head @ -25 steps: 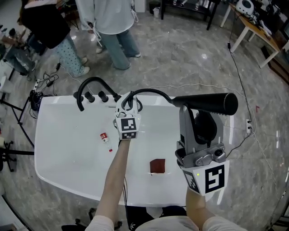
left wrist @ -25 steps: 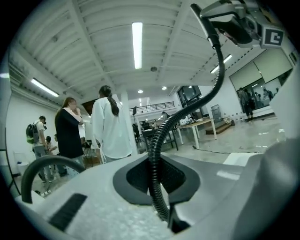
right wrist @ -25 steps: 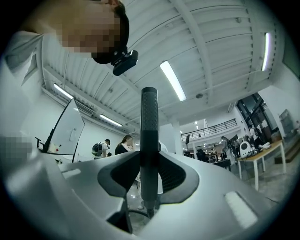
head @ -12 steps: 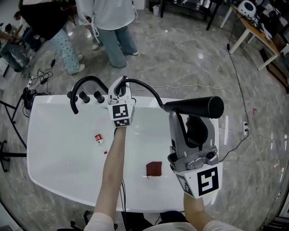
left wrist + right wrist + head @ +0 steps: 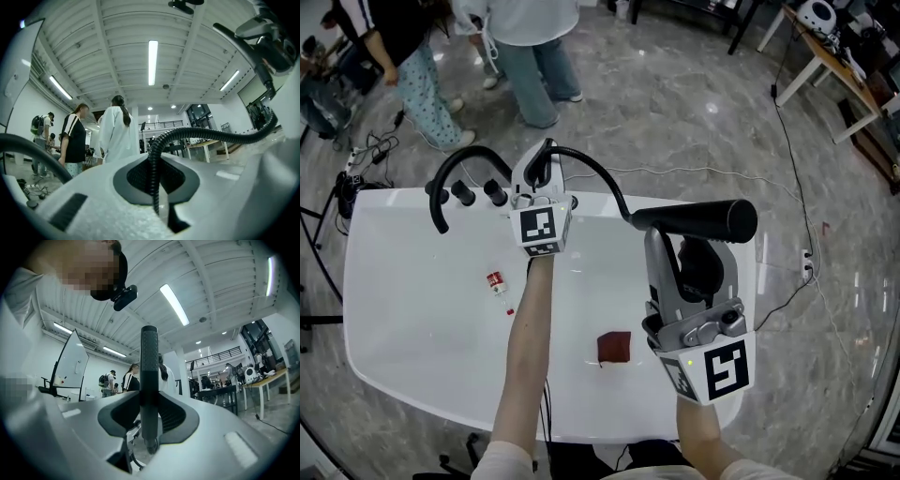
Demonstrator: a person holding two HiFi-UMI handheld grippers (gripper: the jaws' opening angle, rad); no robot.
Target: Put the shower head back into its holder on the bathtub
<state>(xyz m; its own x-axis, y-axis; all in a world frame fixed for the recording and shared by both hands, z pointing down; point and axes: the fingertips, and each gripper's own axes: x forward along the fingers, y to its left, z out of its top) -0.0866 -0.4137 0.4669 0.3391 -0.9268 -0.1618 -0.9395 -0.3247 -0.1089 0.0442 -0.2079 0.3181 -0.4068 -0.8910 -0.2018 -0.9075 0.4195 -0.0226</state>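
Seen from the head view, a white bathtub [image 5: 412, 319] fills the lower left and middle of the frame, standing on a grey marbled floor [image 5: 675, 112]. The shower head [image 5: 703, 220], a black cylinder, lies level over the right part of the tub, right of centre in the frame. The right tool [image 5: 692, 246] pinches it from below; in the right gripper view the shower head [image 5: 149, 380] runs upright through the middle of the frame, with the jaws pressed on it from both sides. A black ribbed hose [image 5: 595, 173] arcs from the left end of the shower head up and over to the left tool [image 5: 536, 178], above and left of centre at the far rim of the tub. In the left gripper view the hose [image 5: 206, 136] rises from between that tool's jaws, which are closed on it, and bends off toward the right edge. Just left of the left tool, a curved black faucet [image 5: 445, 178] and two black knobs [image 5: 478, 193] stand on the tub's rim. Inside the tub lie a small red and white bottle [image 5: 495, 280] at the left and a dark red cloth [image 5: 615, 346] near the lower middle, well apart. People [image 5: 525, 47] stand on the floor at the upper left.
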